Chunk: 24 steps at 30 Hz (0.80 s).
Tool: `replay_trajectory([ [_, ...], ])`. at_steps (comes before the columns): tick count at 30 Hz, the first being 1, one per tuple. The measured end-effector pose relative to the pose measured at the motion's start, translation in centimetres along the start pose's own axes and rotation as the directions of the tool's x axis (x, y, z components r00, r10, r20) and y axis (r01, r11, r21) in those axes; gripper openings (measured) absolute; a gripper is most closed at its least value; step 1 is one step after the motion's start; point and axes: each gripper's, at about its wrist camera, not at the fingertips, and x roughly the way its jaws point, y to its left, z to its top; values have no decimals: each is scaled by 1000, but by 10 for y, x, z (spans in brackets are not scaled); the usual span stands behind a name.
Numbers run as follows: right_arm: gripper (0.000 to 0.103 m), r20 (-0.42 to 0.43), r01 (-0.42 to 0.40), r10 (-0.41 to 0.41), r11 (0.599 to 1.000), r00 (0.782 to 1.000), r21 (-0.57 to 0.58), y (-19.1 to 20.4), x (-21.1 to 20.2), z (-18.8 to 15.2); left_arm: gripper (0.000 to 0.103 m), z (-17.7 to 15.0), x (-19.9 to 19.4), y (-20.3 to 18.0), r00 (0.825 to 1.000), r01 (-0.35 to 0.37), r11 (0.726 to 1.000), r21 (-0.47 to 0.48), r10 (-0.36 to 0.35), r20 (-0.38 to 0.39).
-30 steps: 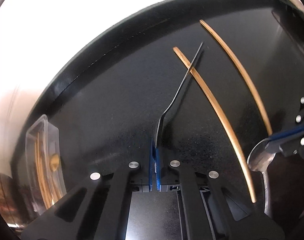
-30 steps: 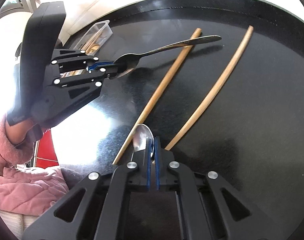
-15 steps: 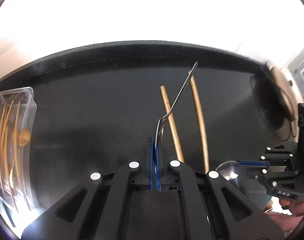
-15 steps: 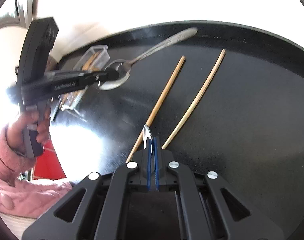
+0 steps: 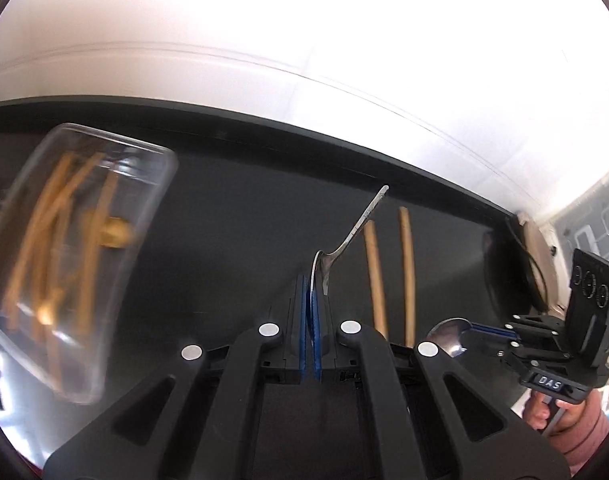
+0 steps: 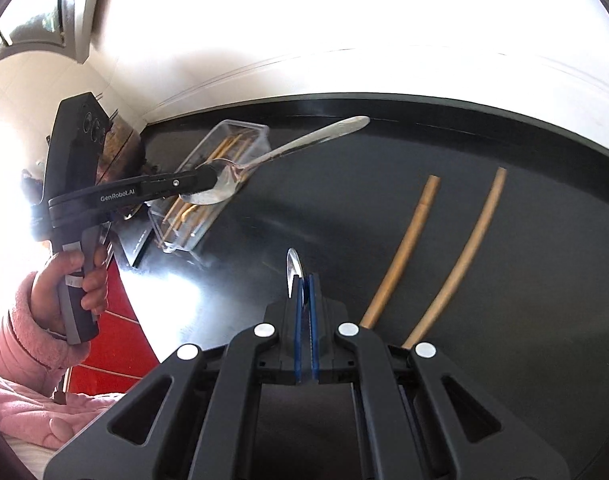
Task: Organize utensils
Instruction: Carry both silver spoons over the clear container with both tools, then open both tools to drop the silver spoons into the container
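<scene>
My left gripper (image 5: 313, 292) is shut on the bowl of a metal spoon (image 5: 352, 232), whose handle sticks up and to the right above the black table (image 5: 232, 216). In the right wrist view that left gripper (image 6: 210, 178) holds its spoon (image 6: 288, 148) in the air over a clear container (image 6: 240, 132) of wooden chopsticks. My right gripper (image 6: 304, 284) is shut on a second spoon (image 6: 291, 264), with only the bowl's edge showing. Two wooden chopsticks (image 6: 404, 248) (image 6: 464, 256) lie side by side on the table to the right.
The clear container (image 5: 144, 184) is blurred at the left of the left wrist view. A dark round object (image 5: 504, 264) stands at the table's far right. A hand in a pink sleeve (image 6: 28, 336) holds the left gripper, beside a red surface (image 6: 120, 340).
Both grippers have risen from the table, each with its spoon. The left one has rolled and swung left, so the container now looms larger in its view.
</scene>
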Motion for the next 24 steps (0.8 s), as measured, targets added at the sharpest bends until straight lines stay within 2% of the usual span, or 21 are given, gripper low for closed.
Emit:
replay_trajectory([
  [5, 4, -3, -27, 26, 998, 1000, -49, 48, 25, 15, 1, 0, -35, 51, 997, -66, 998, -15, 66, 30],
  [8, 4, 8, -44, 44, 997, 999, -61, 76, 40, 27, 1, 2, -56, 75, 989, -136, 991, 15, 135, 58],
  [10, 4, 13, -48, 49, 997, 999, -68, 95, 50, 36, 1, 3, -67, 95, 986, -154, 988, 9, 153, 71],
  [18, 4, -21, -57, 55, 988, 998, -142, 160, 87, 67, 1, 5, -83, 160, 980, -175, 985, -10, 175, 94],
  [24, 4, -35, -34, 30, 990, 999, -136, 184, 112, 95, 1, 9, -88, 194, 985, -138, 990, -25, 140, 104],
])
